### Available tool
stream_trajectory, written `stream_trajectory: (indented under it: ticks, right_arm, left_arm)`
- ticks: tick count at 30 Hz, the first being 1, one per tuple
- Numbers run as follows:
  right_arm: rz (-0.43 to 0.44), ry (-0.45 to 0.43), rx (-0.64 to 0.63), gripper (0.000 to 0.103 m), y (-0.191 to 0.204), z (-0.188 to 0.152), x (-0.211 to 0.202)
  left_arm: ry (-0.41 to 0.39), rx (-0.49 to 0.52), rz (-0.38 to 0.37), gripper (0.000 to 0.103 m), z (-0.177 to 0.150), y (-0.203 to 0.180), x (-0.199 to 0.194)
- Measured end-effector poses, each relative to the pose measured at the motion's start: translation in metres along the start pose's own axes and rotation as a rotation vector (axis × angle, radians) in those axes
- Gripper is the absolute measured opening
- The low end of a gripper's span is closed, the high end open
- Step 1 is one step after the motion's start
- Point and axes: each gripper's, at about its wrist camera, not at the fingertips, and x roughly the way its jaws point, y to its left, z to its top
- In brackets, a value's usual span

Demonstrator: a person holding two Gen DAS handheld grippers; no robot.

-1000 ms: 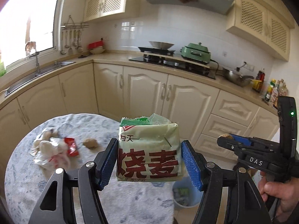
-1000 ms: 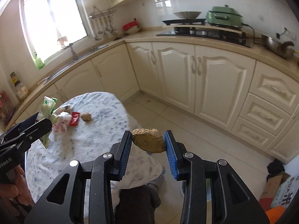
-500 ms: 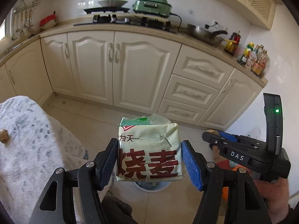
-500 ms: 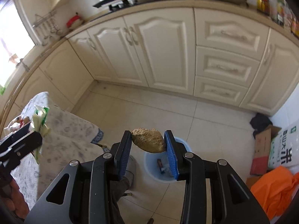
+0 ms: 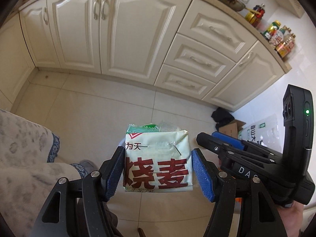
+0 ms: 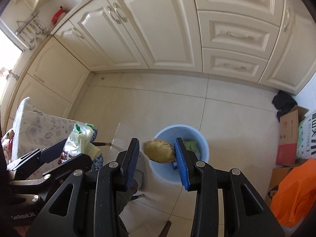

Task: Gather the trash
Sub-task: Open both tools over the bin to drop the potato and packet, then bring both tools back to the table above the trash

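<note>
Both black two-finger grippers with blue pads point steeply down at the pale tiled kitchen floor (image 6: pixel 158 106). Left gripper (image 5: pixel 158 169) is clamped on a pale green plastic food packet with large dark red characters (image 5: pixel 157 160), its pads pressing the packet's two sides and crumpled green film sticking out of the top. Right gripper (image 6: pixel 157 156) has a brownish, rough, oval lump of food waste (image 6: pixel 159 151) between its pads; the lump lies against the right-hand pad, while a narrow gap shows on the left-hand side, so the grip looks loosened, though I cannot tell for certain whether it is still pinched. Directly beneath that lump stands a round light blue plastic waste bin (image 6: pixel 203 144), already containing a green scrap and other bits. In the left view the bin is almost wholly hidden behind the packet. Cream panelled cabinets (image 5: pixel 122 31) run along the far side, and a table draped in a grey-patterned white cloth (image 5: pixel 21 150) sits at the left edge.
</note>
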Motion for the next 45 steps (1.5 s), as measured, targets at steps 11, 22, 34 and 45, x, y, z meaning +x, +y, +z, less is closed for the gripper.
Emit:
stream_trajectory:
  ticks: [11, 22, 34, 45]
  right_arm:
    - [-0.046, -0.001, 0.134, 0.095, -0.029, -0.007, 0.009]
    - [-0.061, -0.090, 0.141, 0.103, -0.009, -0.012, -0.040]
    - [0.033, -0.228, -0.038, 0.103, 0.098, -0.014, -0.118]
    - [0.175, -0.300, -0.296, 0.103, 0.239, -0.039, -0.165]
  left_arm:
    - [0.040, 0.020, 0.103, 0.100, 0.033, -0.005, 0.045]
    - [-0.124, 0.047, 0.175, 0.101, -0.001, -0.032, -0.033]
    - [-0.401, 0.026, 0.209, 0.102, -0.112, -0.013, -0.205]
    - [-0.590, -0.159, 0.316, 0.102, -0.251, 0.052, -0.342]
